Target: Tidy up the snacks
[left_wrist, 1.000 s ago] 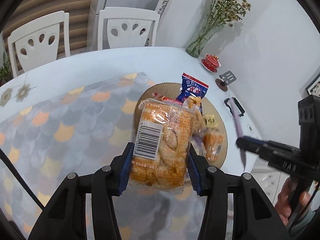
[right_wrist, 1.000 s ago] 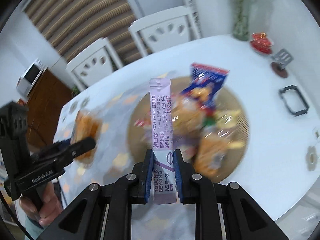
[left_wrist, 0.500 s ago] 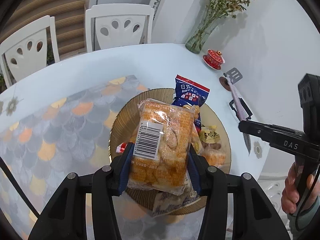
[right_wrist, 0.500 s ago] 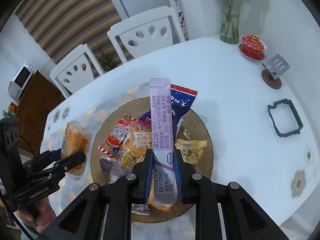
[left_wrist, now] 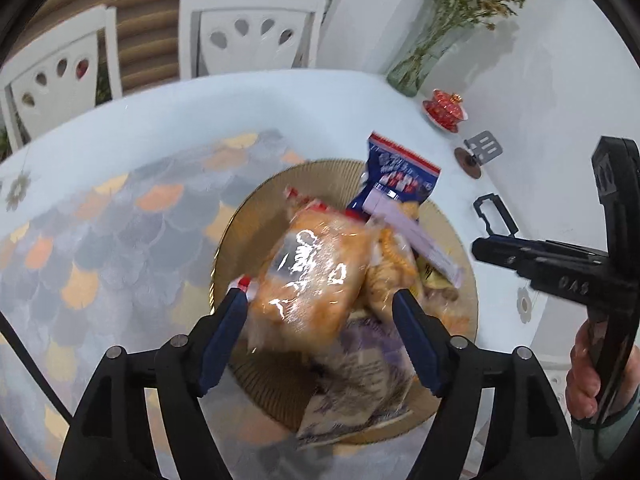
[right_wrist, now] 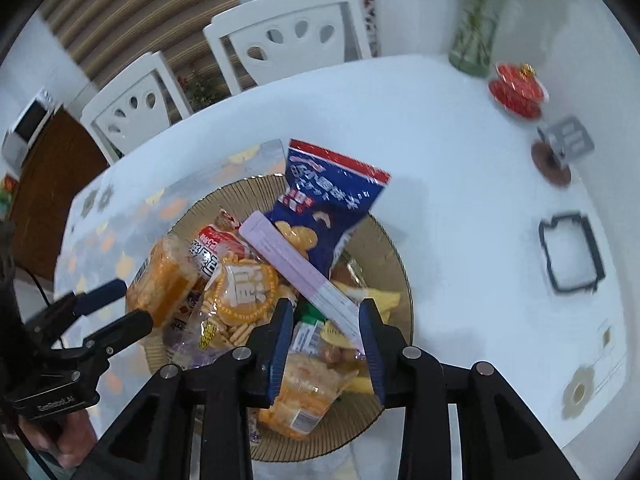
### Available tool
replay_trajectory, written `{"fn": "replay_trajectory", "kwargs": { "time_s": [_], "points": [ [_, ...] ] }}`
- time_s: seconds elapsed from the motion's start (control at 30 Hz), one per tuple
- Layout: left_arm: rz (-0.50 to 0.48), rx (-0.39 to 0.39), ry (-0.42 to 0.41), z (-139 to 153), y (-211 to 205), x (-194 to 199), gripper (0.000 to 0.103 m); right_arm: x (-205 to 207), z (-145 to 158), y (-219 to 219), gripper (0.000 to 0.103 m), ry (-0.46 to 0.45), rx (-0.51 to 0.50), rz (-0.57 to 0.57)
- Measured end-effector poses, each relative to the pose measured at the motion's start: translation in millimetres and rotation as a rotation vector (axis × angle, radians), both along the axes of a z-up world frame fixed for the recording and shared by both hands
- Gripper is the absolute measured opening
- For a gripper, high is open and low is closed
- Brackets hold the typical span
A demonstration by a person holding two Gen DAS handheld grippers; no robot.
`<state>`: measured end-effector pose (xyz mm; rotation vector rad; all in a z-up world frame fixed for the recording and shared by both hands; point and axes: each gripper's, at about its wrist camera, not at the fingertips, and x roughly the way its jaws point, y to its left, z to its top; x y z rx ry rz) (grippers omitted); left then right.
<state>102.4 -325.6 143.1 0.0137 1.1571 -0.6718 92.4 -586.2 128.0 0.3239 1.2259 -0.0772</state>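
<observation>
Blue-padded, the left claw (left_wrist: 320, 308) is standing wide around the orange cracker pack (left_wrist: 316, 272), its pads apart from the wrapper. The pack is lying on the heap in the ribbed golden bowl (right_wrist: 384, 240). The right claw (right_wrist: 326, 320) is gaping wide too, over the lilac stick sachet (right_wrist: 296, 264) lying across the pile, pointing toward 10 o'clock. At 12 o'clock a blue snack bag (right_wrist: 332, 204) is leaning on the rim. The bowl is sitting on the white counter (right_wrist: 440, 140).

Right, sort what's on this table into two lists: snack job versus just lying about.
Job:
round tray
orange cracker pack
purple sachet
blue biscuit bag
left tongs, open
right tongs, open

Lying about:
flower vase
red lidded cup
black square frame
phone stand
</observation>
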Motion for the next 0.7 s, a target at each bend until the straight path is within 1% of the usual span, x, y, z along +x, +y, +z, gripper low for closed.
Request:
{"fn": "replay_trajectory", "kwargs": {
  "time_s": [0.1,0.23,0.33,0.4,0.43,0.5,0.6,0.7],
  "points": [
    [0.019,-0.017,0.019,-2,17,-4,0.074,-9,1,0,0.033,0.006,0.020,-0.018],
    [0.042,-0.012,0.000,0,42,-12,0.074,-18,8,14,0.033,-0.002,0.042,-0.015],
    [0.072,0.005,-0.034,7,62,-20,0.074,-22,18,32,0.033,-0.037,0.053,-0.006],
    [0.107,0.049,-0.080,14,74,-26,0.074,-24,26,48,0.033,-0.060,0.057,0.008],
    [0.132,0.114,-0.136,21,81,-32,0.074,-23,28,55,0.033,-0.064,0.061,0.017],
    [0.142,0.172,-0.213,33,92,-43,0.074,-23,34,73,0.033,-0.072,0.064,0.043],
    [0.187,0.206,-0.262,49,113,-49,0.074,-22,43,97,0.033,-0.090,0.052,0.067],
    [0.251,0.263,-0.272,62,138,-55,0.074,-21,49,123,0.033,-0.096,0.066,0.081]
  ]
}}
